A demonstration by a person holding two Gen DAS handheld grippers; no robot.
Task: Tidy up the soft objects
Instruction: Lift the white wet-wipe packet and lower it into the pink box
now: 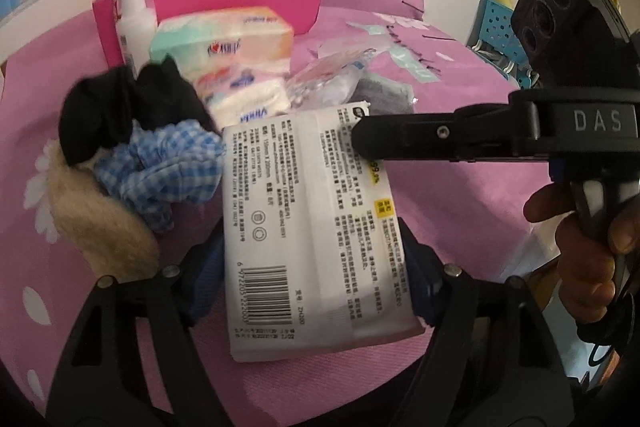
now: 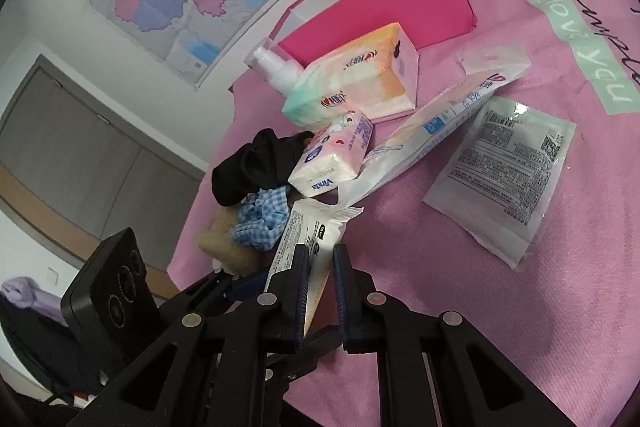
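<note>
left wrist — close, angled down | right wrist — likewise | shared: wipes pack (image 1: 316,227)

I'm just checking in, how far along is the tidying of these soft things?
Early. The pink box looks empty, so nothing seems put away yet. In hand: the right claw is shut on the white wipes pack, which lies between the left claw's open jaws. Left: tissue packs, black cloth, checked scrunchie and sachet.
</note>
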